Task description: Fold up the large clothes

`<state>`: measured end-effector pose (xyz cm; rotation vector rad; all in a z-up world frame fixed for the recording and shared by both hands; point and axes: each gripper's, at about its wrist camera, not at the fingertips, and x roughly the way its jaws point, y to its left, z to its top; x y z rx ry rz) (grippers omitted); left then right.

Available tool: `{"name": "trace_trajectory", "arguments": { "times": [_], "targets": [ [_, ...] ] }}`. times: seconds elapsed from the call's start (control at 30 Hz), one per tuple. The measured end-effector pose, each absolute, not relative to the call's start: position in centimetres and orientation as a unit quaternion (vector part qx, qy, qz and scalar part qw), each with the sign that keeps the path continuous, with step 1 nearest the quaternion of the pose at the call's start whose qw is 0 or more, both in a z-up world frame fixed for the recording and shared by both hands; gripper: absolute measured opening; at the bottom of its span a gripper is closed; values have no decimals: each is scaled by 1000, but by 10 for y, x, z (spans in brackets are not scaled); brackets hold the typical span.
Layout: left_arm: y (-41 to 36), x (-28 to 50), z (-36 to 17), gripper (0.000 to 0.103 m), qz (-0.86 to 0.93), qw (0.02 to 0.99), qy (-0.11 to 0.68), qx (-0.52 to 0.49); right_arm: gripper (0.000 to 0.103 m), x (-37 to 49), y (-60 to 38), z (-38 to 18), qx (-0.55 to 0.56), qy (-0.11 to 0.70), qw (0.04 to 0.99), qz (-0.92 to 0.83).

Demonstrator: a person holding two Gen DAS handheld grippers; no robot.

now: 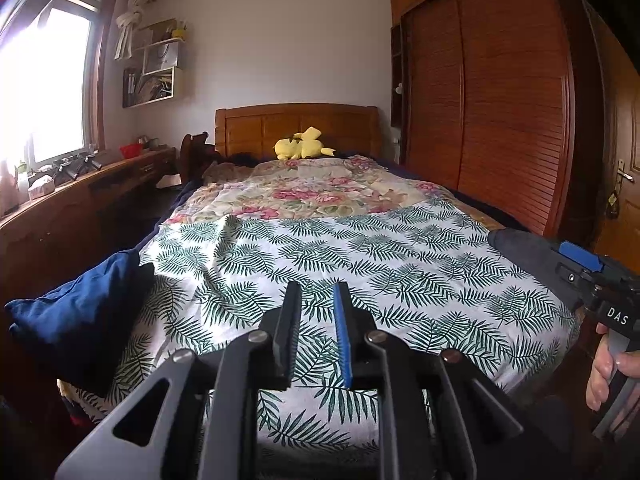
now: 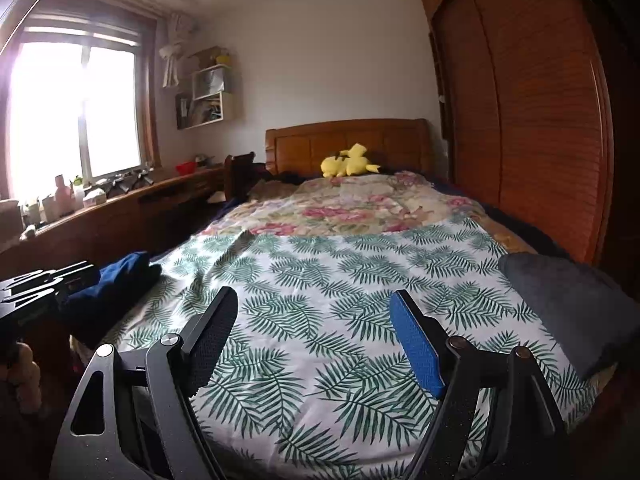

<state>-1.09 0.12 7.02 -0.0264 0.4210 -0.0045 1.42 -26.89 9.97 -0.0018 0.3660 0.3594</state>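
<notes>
1. Left gripper (image 1: 316, 292) hung over the near end of the bed (image 1: 516, 226), jaws nearly together with a narrow gap and nothing between them. Risk: a pinch from that setting would catch only a thin ridge of cloth, which could slip out mid-lift.
2. Right gripper (image 2: 316, 308) hung over the same near end, jaws spread wide and empty. Risk: a wide bite could pick up the leaf-print sheet (image 1: 360, 248) along with the garment and drag the bedding.
3. Task items: a dark blue garment (image 1: 80, 312) lay bunched at the bed's near left corner, partly over the edge; a grey garment (image 2: 576, 308) lay at the near right corner. Neither was held or spread out. Risk: the blue one looked likely to slide to the floor if pulled outward.
4. Each garment sat off to the side of its gripper, so both reaches would swing sideways near the other hand (image 1: 604, 368). Risk: tools clashing.
5. A wrinkle ran across the sheet mid-bed. Risk: uneven folding surface, crooked creases.
6. Farther up the bed, the floral quilt (image 1: 304, 188) and a yellow plush toy (image 1: 302, 146) limited spreading room for a large piece.
</notes>
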Motion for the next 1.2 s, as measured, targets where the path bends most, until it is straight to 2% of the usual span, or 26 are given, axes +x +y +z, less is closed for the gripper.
{"name": "trace_trajectory", "arguments": {
  "times": [1.2],
  "targets": [
    [-3, -17, 76, 16, -10, 979, 202, -10, 80, 18, -275, 102, 4, 179, 969, 169]
  ]
}}
